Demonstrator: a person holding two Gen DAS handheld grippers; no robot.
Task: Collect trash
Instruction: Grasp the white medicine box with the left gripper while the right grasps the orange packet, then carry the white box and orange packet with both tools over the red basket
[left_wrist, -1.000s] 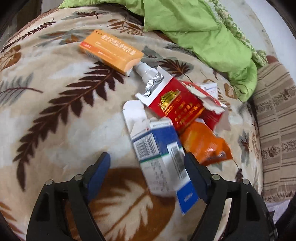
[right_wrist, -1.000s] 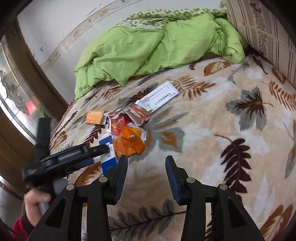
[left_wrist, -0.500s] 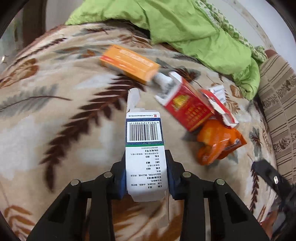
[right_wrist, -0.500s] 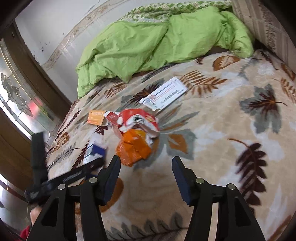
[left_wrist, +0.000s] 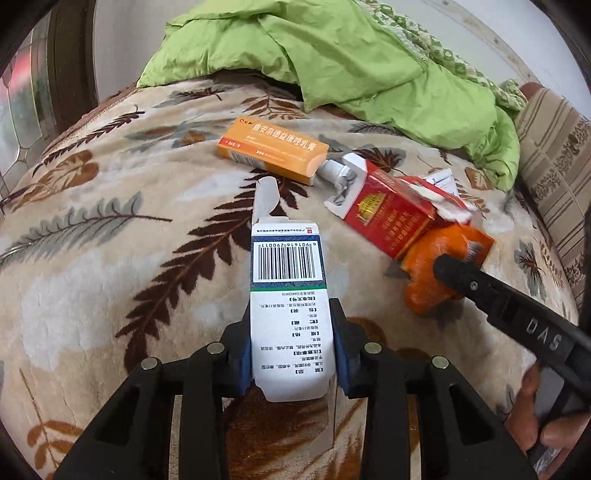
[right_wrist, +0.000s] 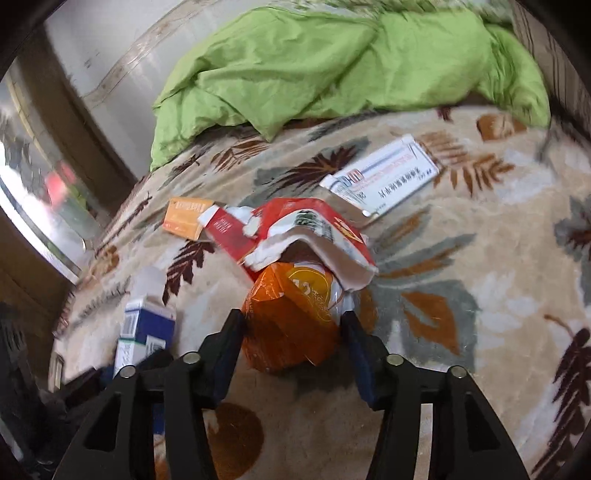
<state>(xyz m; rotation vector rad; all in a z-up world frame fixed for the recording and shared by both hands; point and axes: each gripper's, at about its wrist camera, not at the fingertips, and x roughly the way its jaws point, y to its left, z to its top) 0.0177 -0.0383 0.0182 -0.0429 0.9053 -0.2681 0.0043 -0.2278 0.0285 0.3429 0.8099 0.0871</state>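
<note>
Evidently two pieces of trash are being taken at once from a bed covered by a leaf-patterned blanket (left_wrist: 110, 229). The left gripper (left_wrist: 293, 339) is pinching a blue-and-white carton (left_wrist: 286, 280) across its narrow width, near the printed end, with the barcode face up and an open flap pointing away toward the orange box (left_wrist: 271, 151). The carton looks light, thin-walled and probably empty; its flat panels are likely to bow under a hard squeeze, so a hold across the folded edges, as here, seems the stiffest choice. The right gripper (right_wrist: 291, 332) is spread, one finger on each side of a crumpled orange wrapper (right_wrist: 291, 317) that lies just in front of the red pack (right_wrist: 310, 229); whether the pads touch it cannot be told. This wrapper appears soft, glossy and almost weightless, so it should crush rather than resist, and it may slip; closing on the bulkiest crumpled part, not a loose corner, looks safest. The red pack is torn open and overlaps the wrapper's far edge, so it may drag along. Beyond the red pack lies a flat white printed box (right_wrist: 384, 177), and the orange box sits to its left, both untouched. A green quilt (right_wrist: 332, 62) is heaped behind the red pack, at the bed's far side.
</note>
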